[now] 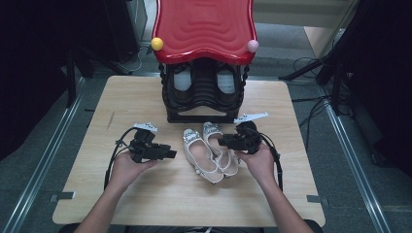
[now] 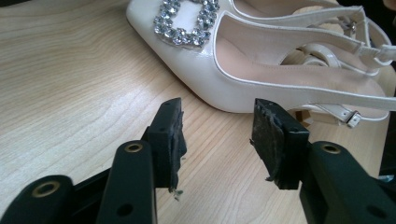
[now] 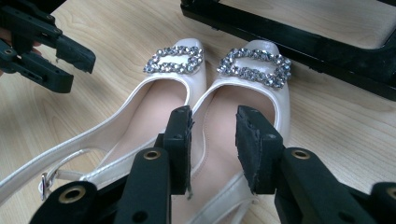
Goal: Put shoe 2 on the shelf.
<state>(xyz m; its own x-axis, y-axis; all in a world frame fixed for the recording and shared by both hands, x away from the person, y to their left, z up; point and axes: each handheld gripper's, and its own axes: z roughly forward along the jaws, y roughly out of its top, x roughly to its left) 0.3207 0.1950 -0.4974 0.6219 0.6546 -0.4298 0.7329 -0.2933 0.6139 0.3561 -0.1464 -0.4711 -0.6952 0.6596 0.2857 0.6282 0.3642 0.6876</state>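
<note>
Two white shoes lay side by side on the table, touching along their inner edges: the left shoe and the right shoe. Each carried one jewelled buckle on its toe, two in all. Two grippers were out, one in each hand. Behind the shoes stood one black rack under one red seat with two small balls at its front corners, one yellow and one pink.

The shoes' long axes ran from the rack toward the person, slightly slanted, toes at the rack and slingback heels nearer the person's right.

The left gripper hovered just left of the pair, its jaws wide apart and holding nothing, aimed at the side of the left shoe. The right gripper hung over the heel end of the right shoe, jaws likewise parted and gripping nothing.

In the high view the right hand covered part of the straps. The rack held a further pair of shoes, too dim to make out, and the seat's top was cut off.
</note>
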